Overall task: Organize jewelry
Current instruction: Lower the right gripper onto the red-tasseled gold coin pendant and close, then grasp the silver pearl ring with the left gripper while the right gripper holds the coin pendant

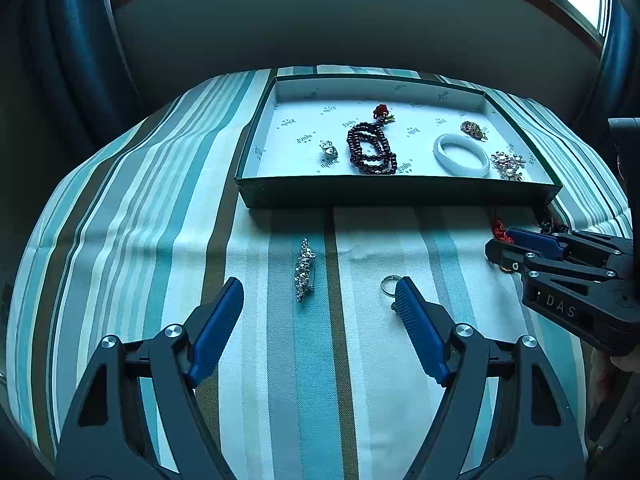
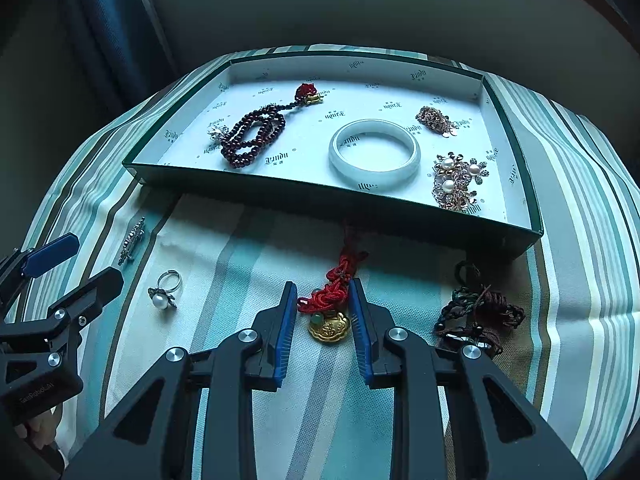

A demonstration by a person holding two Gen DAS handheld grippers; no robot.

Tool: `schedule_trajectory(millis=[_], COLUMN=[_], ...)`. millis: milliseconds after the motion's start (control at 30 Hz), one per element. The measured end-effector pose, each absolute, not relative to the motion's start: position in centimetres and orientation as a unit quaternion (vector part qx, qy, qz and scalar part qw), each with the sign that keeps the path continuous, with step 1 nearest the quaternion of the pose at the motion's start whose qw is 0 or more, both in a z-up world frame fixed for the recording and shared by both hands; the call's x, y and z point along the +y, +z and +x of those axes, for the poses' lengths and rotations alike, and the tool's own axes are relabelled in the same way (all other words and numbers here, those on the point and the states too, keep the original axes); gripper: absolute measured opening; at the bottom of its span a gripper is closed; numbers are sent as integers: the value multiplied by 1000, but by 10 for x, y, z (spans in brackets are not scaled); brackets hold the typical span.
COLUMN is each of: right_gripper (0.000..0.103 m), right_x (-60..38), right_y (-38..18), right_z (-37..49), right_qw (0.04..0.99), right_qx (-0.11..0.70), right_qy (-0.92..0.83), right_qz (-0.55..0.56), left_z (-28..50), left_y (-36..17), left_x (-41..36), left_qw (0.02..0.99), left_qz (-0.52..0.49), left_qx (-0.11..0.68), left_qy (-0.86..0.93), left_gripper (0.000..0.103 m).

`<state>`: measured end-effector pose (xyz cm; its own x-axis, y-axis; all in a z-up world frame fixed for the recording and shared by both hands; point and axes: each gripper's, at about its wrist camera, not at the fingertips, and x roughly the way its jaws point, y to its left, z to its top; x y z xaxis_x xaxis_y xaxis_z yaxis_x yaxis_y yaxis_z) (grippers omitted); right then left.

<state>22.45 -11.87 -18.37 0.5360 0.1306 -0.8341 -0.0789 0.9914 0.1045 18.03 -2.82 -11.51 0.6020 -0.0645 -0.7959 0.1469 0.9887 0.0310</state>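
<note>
A green box lid (image 1: 400,194) (image 2: 248,186) holds a dark bead bracelet (image 1: 370,148) (image 2: 254,136), a white bangle (image 1: 462,155) (image 2: 374,154), a pearl brooch (image 1: 509,166) (image 2: 456,180), a small silver piece (image 1: 328,150) and a gold chain piece (image 2: 436,120). On the cloth lie a silver rhinestone clip (image 1: 305,270) (image 2: 132,240), a pearl ring (image 1: 390,283) (image 2: 165,290), a red cord with a gold pendant (image 2: 330,308) and a dark cord tangle (image 2: 480,308). My left gripper (image 1: 320,292) is open just short of the clip. My right gripper (image 2: 324,292) (image 1: 504,246) is partly open, its fingers either side of the red cord.
The striped tablecloth (image 1: 280,400) covers a round table that drops off on all sides. A dark wall and windows lie behind. The two grippers are close together at the front of the table.
</note>
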Motion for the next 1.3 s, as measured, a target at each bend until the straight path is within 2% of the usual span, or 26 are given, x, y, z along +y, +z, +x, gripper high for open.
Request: schedule_trajectory(millis=[233, 367, 500, 867, 1067, 1133, 1267, 1300], right_gripper=[18, 18, 18, 18, 18, 18, 18, 18], right_x=[-120, -122, -124, -132, -134, -134, -136, -135], right_y=[-181, -178, -174, -174, -174, -174, -176, -177], right_z=[216, 206, 195, 182, 181, 180, 182, 183], right_qw=[876, 877, 879, 877, 876, 876, 874, 873], right_qx=[478, 476, 473, 476, 476, 477, 480, 481], right_qy=[62, 60, 58, 57, 58, 59, 60, 60], right_qz=[22, 19, 18, 38, 45, 48, 53, 54], left_z=[179, 179, 178, 177, 184, 186, 189, 189], left_y=[-114, -116, -116, -122, -133, -136, -141, -141], left_x=[-31, -33, -39, -61, -72, -73, -73, -73], left_qw=[894, 892, 890, 883, 874, 871, 867, 866], left_qz=[49, 48, 53, 72, 76, 75, 70, 69], left_qx=[442, 444, 446, 455, 469, 474, 482, 484], left_qy=[-63, -67, -75, -94, -100, -102, -102, -103], left_gripper=[78, 78, 72, 71, 57, 49, 40, 35])
